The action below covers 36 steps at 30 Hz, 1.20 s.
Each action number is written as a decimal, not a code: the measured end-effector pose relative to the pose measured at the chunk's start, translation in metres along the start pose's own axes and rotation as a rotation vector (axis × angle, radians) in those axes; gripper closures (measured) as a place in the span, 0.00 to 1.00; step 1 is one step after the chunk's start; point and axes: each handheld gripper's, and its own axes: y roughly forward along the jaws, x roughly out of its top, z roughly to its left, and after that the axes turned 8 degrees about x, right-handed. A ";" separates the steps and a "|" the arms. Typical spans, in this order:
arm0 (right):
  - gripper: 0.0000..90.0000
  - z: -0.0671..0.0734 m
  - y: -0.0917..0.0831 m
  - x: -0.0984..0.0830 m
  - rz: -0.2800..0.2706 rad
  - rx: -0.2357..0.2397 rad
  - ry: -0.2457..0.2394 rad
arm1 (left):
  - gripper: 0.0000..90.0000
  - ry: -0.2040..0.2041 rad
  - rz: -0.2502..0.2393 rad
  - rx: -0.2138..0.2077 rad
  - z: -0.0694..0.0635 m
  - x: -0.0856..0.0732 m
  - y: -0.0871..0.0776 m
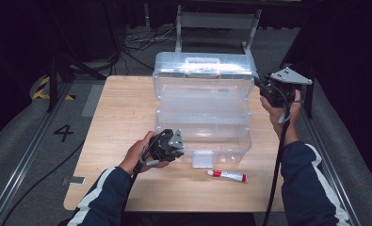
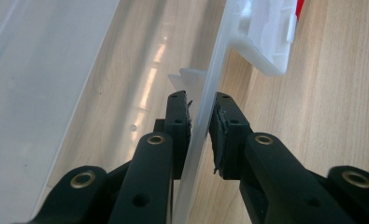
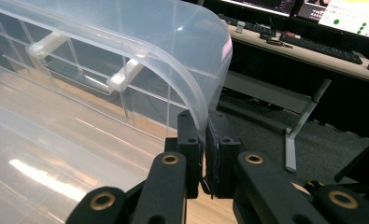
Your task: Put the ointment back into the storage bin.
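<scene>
Two grippers gripped one clear plastic multi-tier storage box [image 1: 202,108] standing open mid-table. The left gripper [image 2: 200,123] had its jaws nearly closed on the box's thin front wall; the right gripper [image 3: 203,135] was clamped on the raised lid's rim. A white latch [image 1: 203,159] and a red-and-white tube [image 1: 228,175] lay just in front. The slick plastic might slip if either hand pulled unevenly.

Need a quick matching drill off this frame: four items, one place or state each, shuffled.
Items:
1. left gripper
2. right gripper
3. tube
4. latch

States:
A. lying on the table in front of the box
B. on the box's front wall, near edge
C. shut on the raised lid's corner
D. hanging off the box's front

Pairs: 1-B, 2-C, 3-A, 4-D
</scene>
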 end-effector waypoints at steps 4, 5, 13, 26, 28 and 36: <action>0.95 0.001 0.002 0.003 0.011 -0.005 -0.003 | 0.87 0.009 0.000 0.001 0.000 -0.001 0.000; 0.95 0.000 0.003 0.004 0.012 -0.005 -0.001 | 0.87 0.013 -0.002 0.005 -0.001 -0.001 0.000; 0.94 -0.006 0.013 0.008 0.014 -0.006 0.016 | 0.87 0.024 -0.004 0.000 0.000 -0.002 0.000; 0.94 -0.013 0.030 0.015 0.032 -0.025 0.042 | 0.87 0.021 -0.011 0.004 -0.001 -0.003 0.002; 0.94 -0.015 0.032 0.016 0.030 -0.017 0.063 | 0.87 0.024 -0.010 0.007 -0.001 -0.003 0.002; 0.94 -0.023 0.043 0.019 0.039 -0.008 0.071 | 0.87 0.025 -0.009 0.007 -0.001 -0.002 0.002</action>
